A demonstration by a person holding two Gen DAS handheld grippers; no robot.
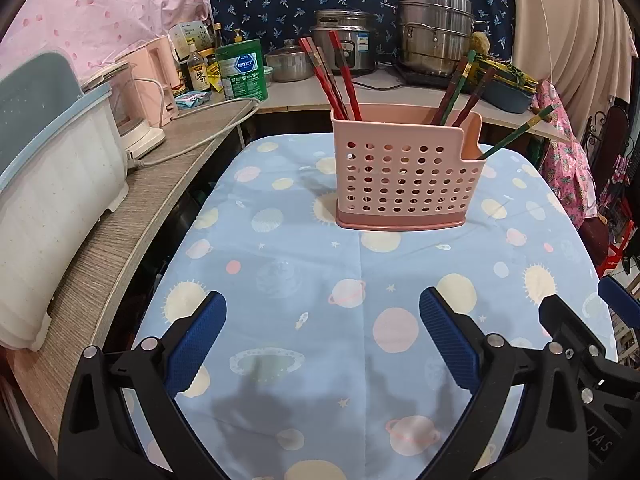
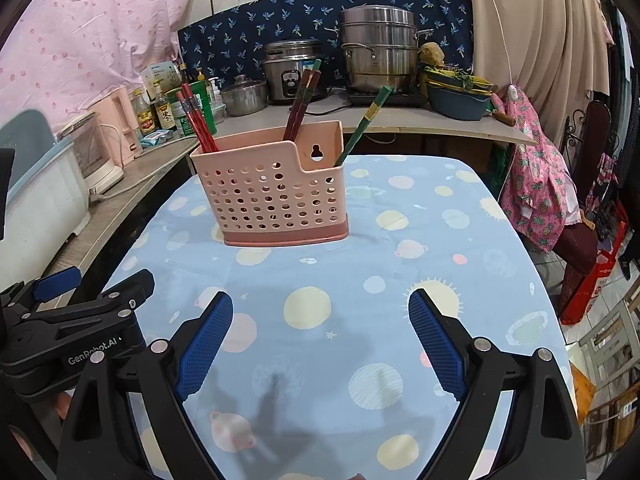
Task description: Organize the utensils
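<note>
A pink perforated utensil holder (image 1: 406,176) (image 2: 272,196) stands upright on the planet-print tablecloth (image 1: 312,280) (image 2: 360,260). Red chopsticks (image 1: 340,76) (image 2: 198,118) lean in its left compartment. Dark red and green-tipped chopsticks (image 1: 466,88) (image 2: 302,100) stand further right, and one green chopstick (image 1: 516,132) (image 2: 362,126) leans out of the low notch. My left gripper (image 1: 322,306) hovers open over the cloth well short of the holder, nothing between its blue pads. My right gripper (image 2: 320,308) is open and empty too, beside the left one.
A counter (image 1: 304,88) behind the table carries steel pots (image 1: 434,28), a rice cooker (image 1: 344,40), bottles and a green tin (image 1: 240,68). On the left shelf sit a white-and-blue bin (image 1: 52,168) and a pink kettle (image 1: 148,68). Floral fabric (image 2: 536,184) hangs at the table's right edge.
</note>
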